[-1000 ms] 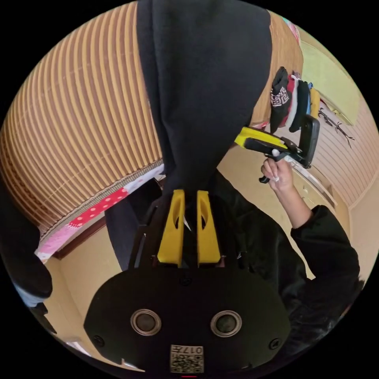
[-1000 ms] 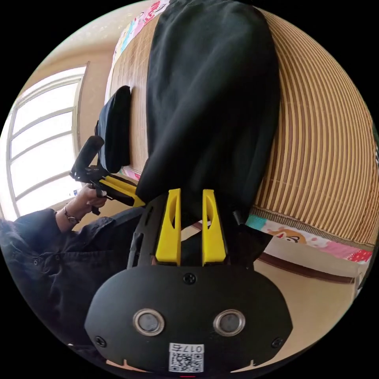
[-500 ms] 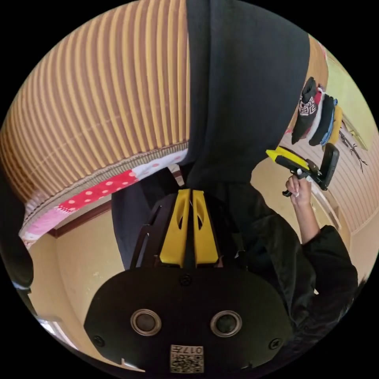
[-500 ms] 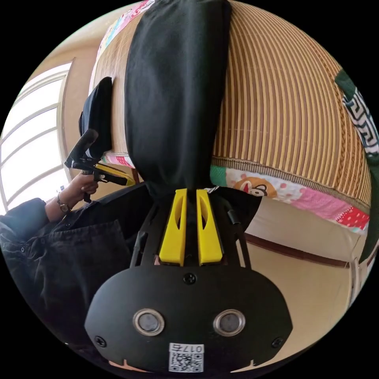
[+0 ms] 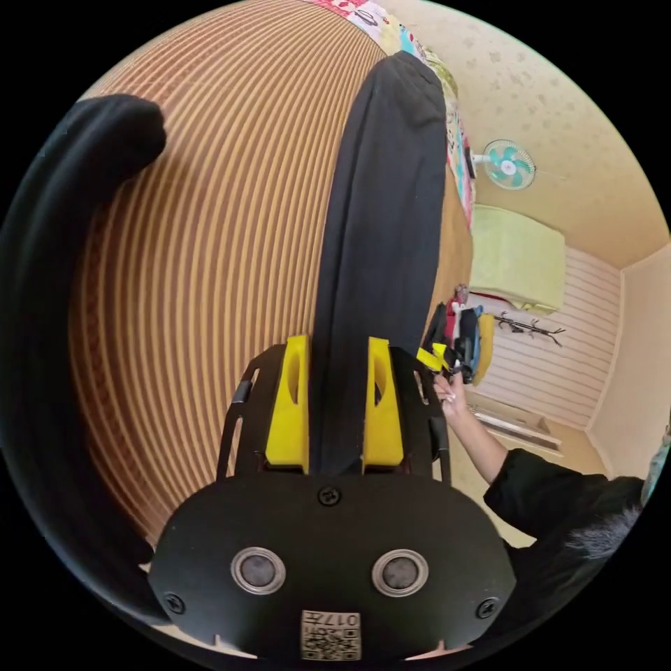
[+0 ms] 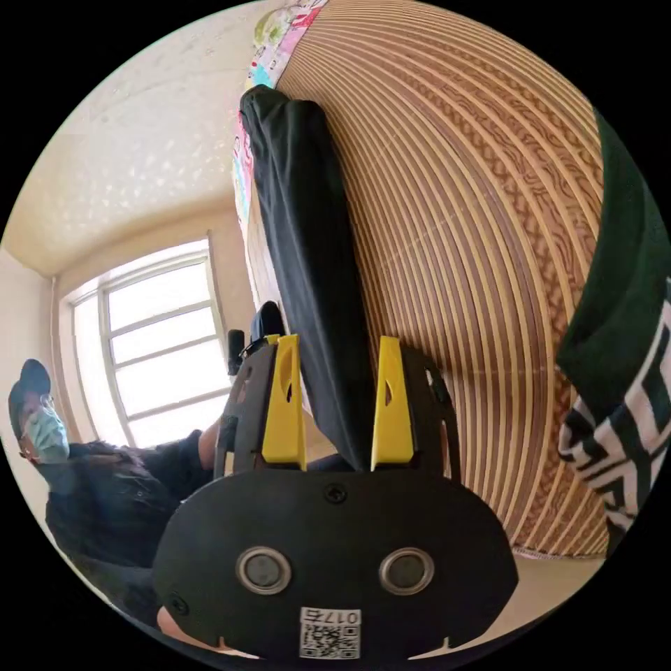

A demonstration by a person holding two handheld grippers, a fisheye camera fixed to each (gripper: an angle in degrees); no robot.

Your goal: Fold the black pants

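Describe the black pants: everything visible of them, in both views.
The black pants are plain, matte, soft-looking fabric, laid out as one long narrow strip flat on the striped bamboo mat. The far end looks rounded and slightly bunched. The near end runs between the yellow jaws of the left gripper, which stand apart. In the right gripper view the pants likewise stretch away from the right gripper, whose jaws are also spread, the fabric lying slack between them.

matt black cloth pants [image 5: 381,231] lie on a ribbed woven mat [image 5: 217,210].
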